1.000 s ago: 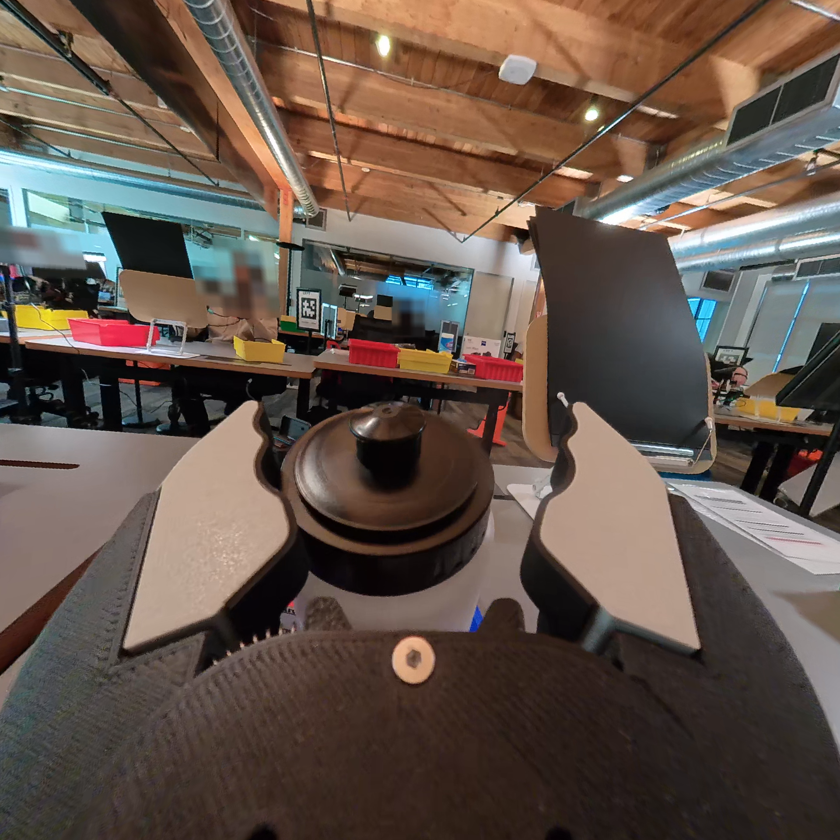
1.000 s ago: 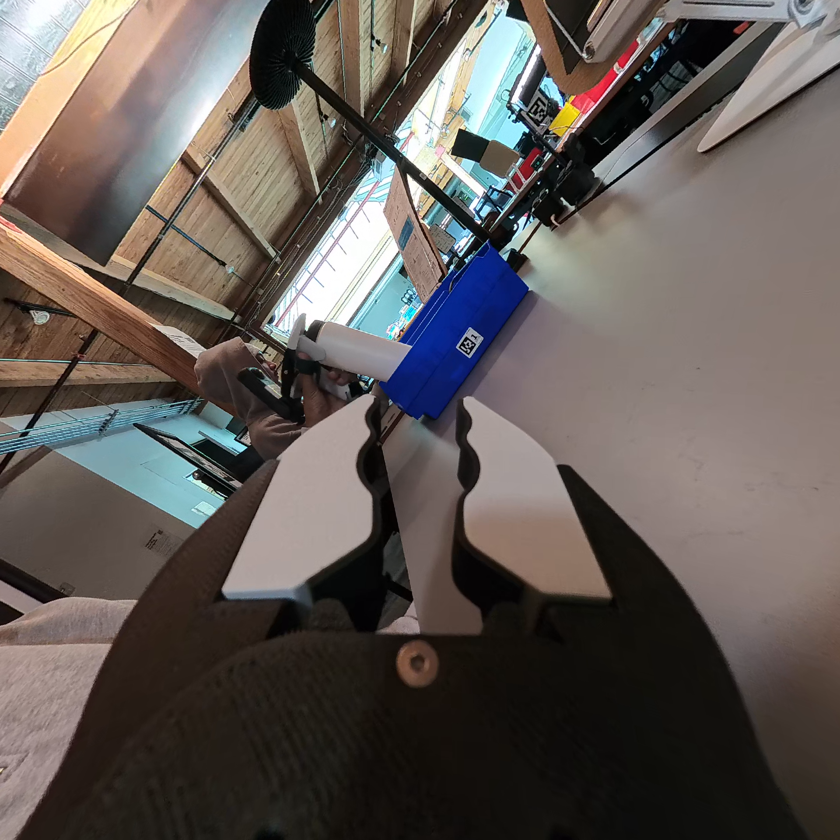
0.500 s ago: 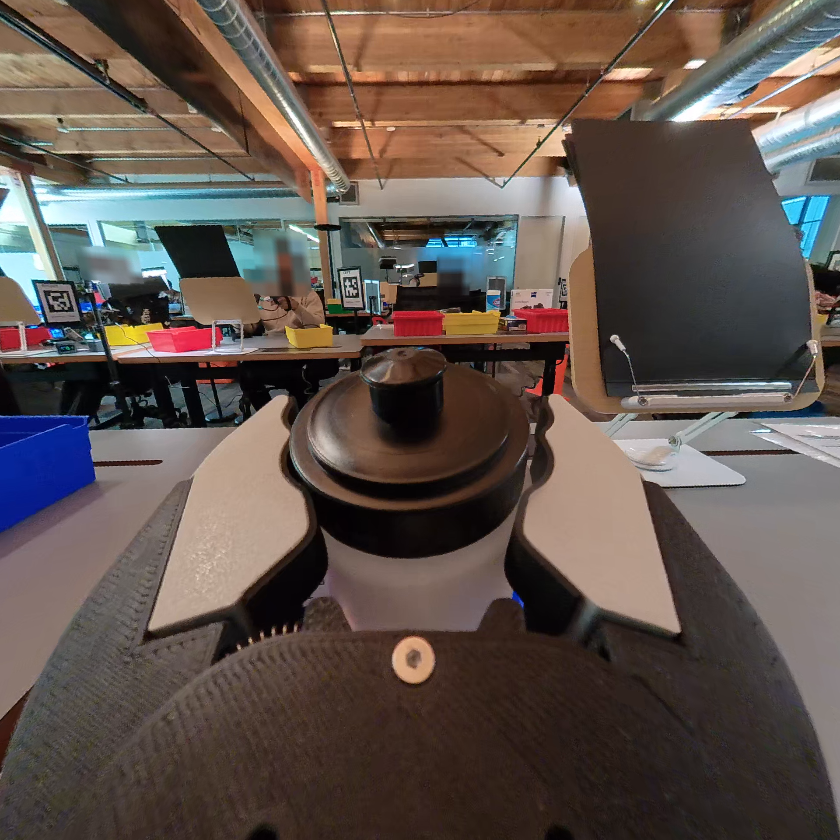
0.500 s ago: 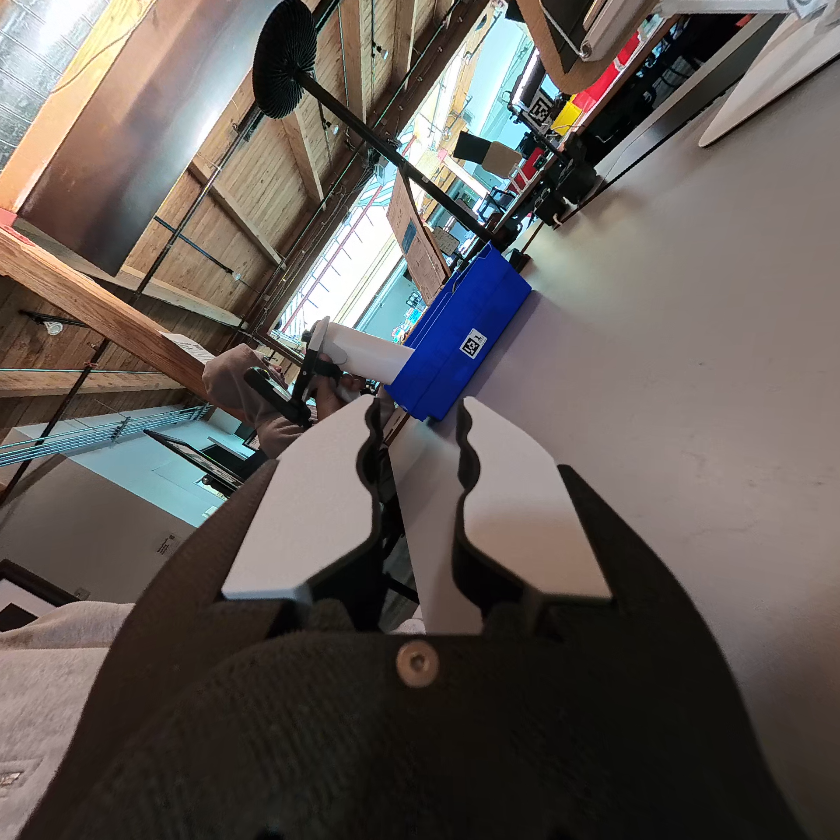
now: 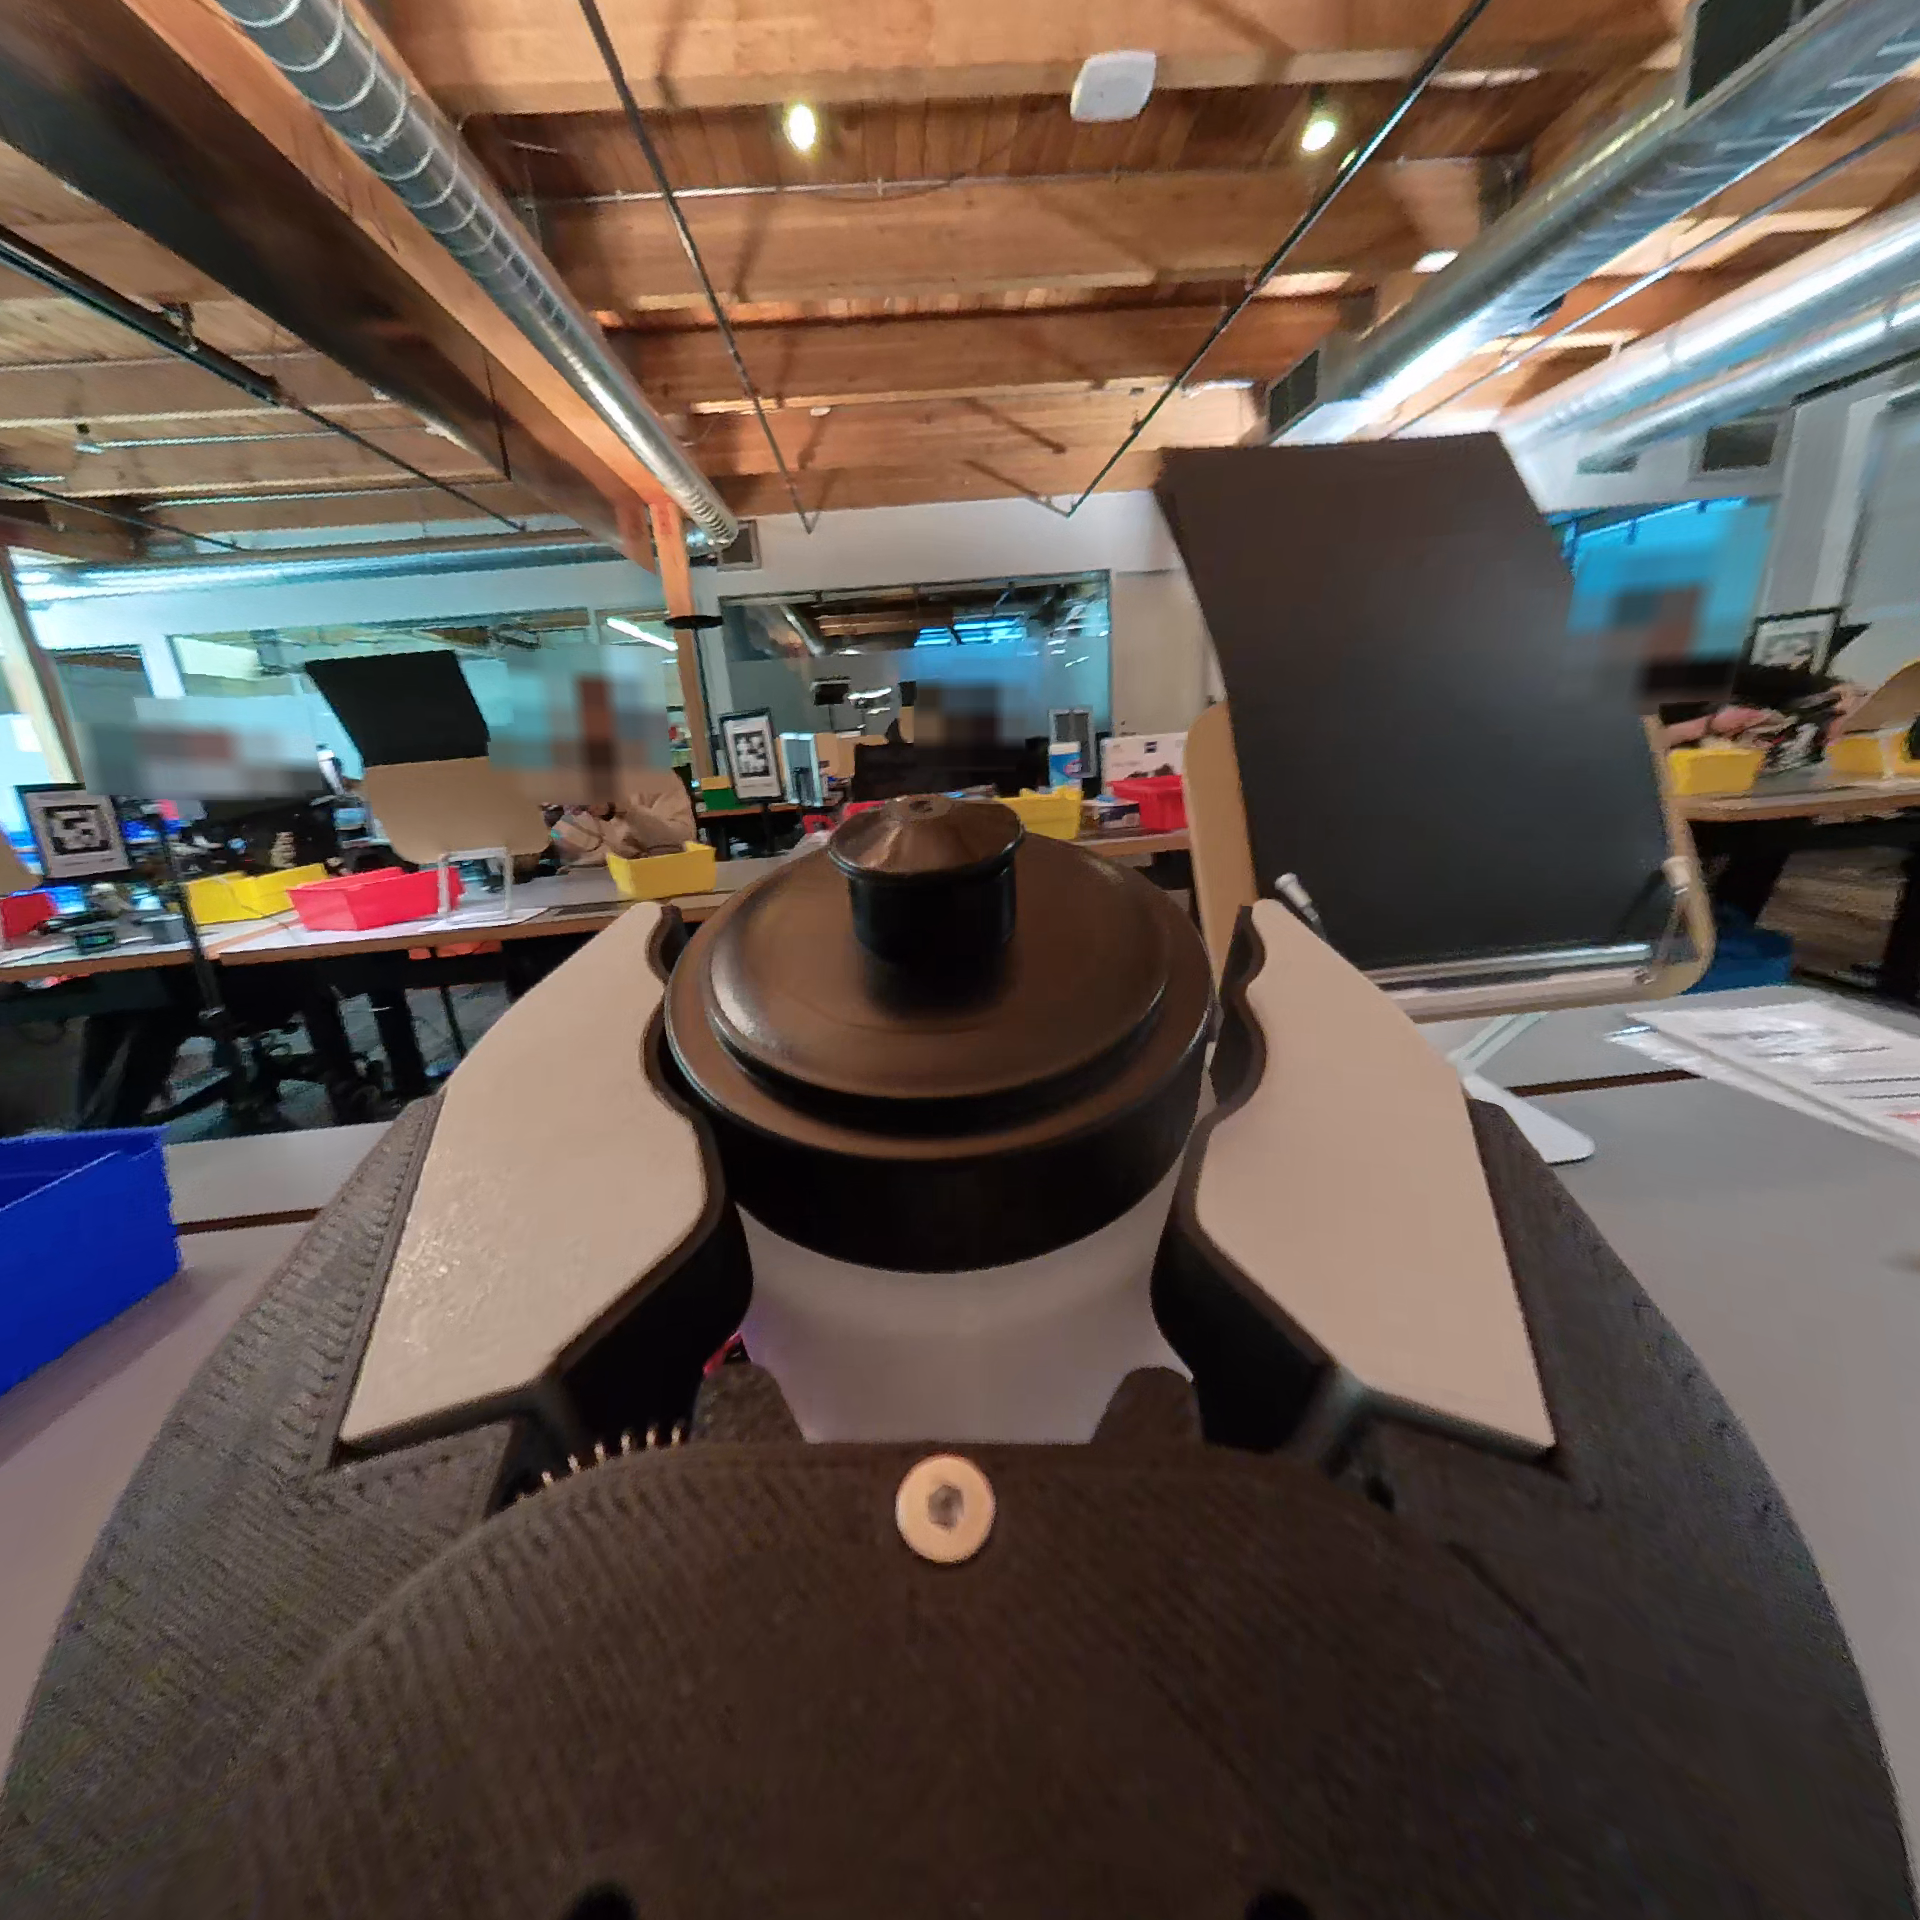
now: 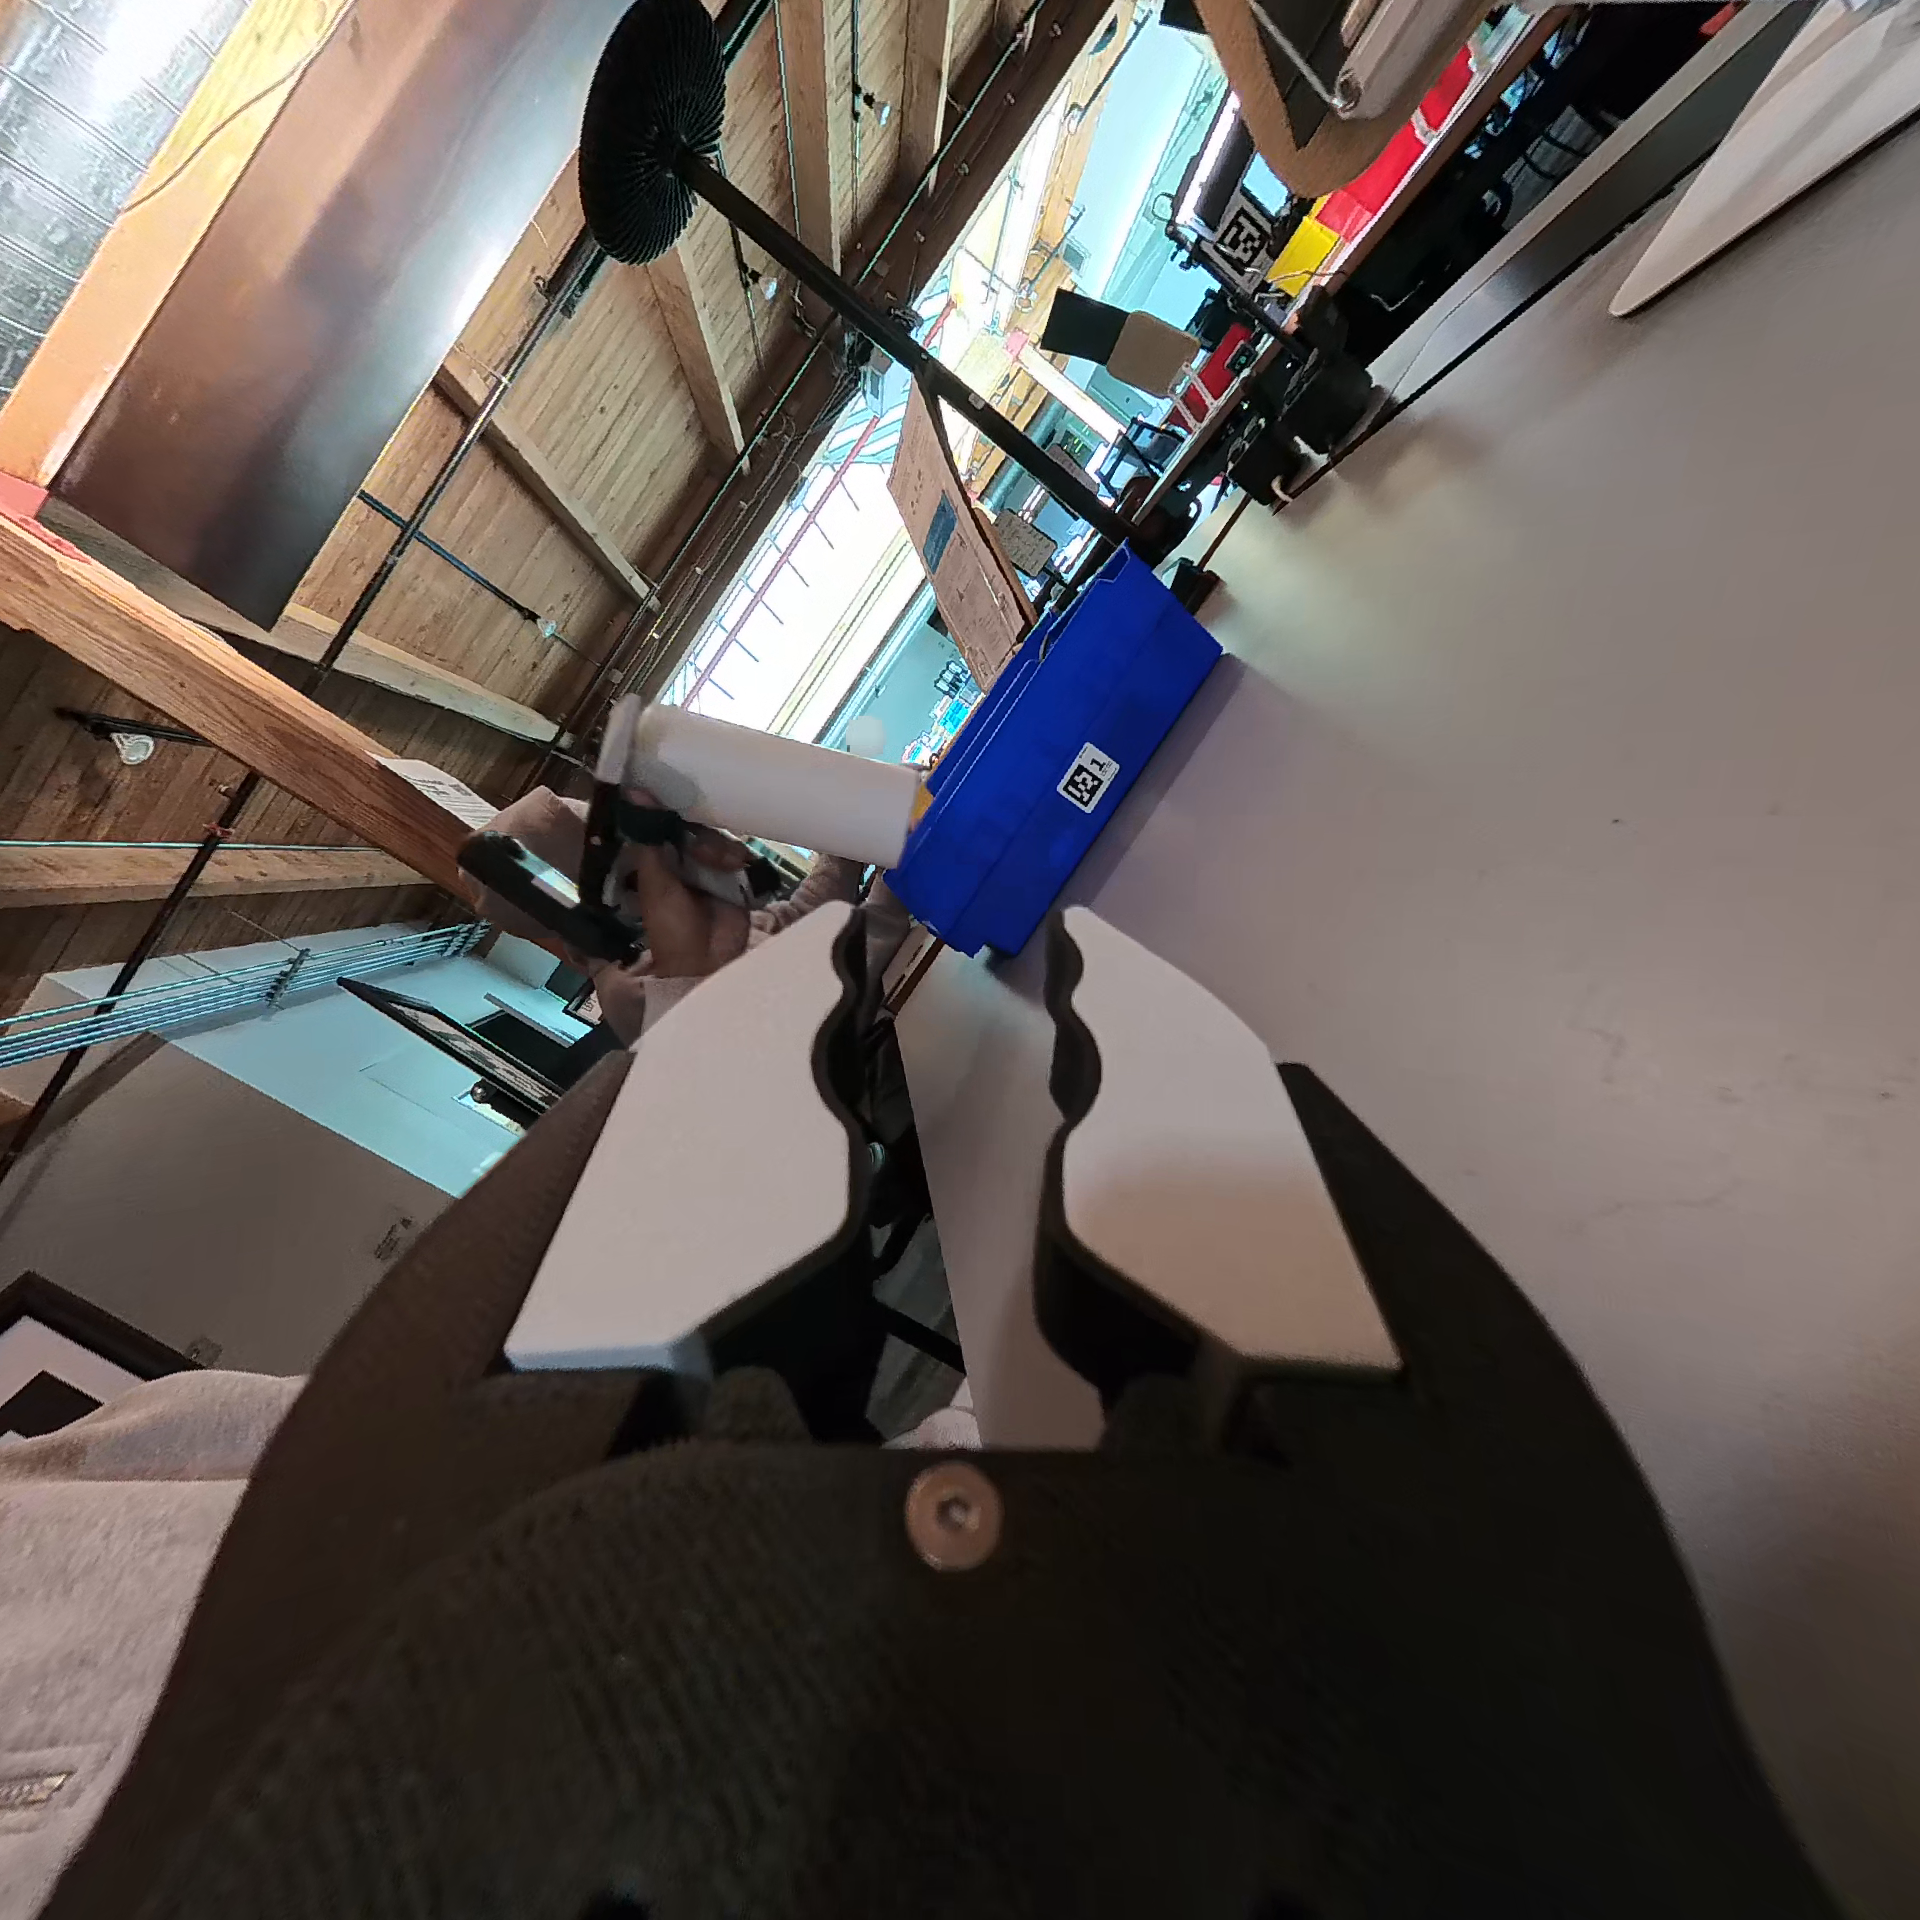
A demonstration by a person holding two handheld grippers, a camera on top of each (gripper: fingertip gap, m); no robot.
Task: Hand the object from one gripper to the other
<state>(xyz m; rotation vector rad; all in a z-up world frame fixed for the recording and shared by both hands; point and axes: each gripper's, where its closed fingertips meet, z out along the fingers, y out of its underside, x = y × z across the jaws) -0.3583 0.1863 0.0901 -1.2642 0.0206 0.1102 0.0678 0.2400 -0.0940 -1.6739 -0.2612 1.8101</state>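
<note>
Left gripper (image 5: 940,1049) has the bottle (image 5: 940,1320): white body wedged between the jaws, both inner faces pressed against its sides just below the black cap (image 5: 935,1049). The cap and its nozzle stick out forward past the jaw tips. Grip sits high on the body, right under the cap.

Right gripper (image 6: 951,1049) is empty. Its jaws are part-spread with a narrow gap, nothing between them, only bench (image 6: 1558,935) and the blue bin (image 6: 1049,790) visible through and beyond the gap. That view is rolled about a quarter turn. In it the bottle shows far ahead and to the left of the jaws, well apart from them, white body lying crosswise to the jaw axis, held off the bench near the bin.

Step, as I read it: pick is done, handover not started. The bottle is in the air on the left side and the two grippers have not closed on each other yet.

Next move needs:
- right jaws wider; the current gap looks too narrow for the bottle body
- bring the grippers together, right jaws lined up across the free lower part of the white body, clear of the left jaws
- right clamps first, left lets go only after

Risk, my guess: the body is smooth and round, so a partial or off-centre pinch could let it slide or rotate.
</note>
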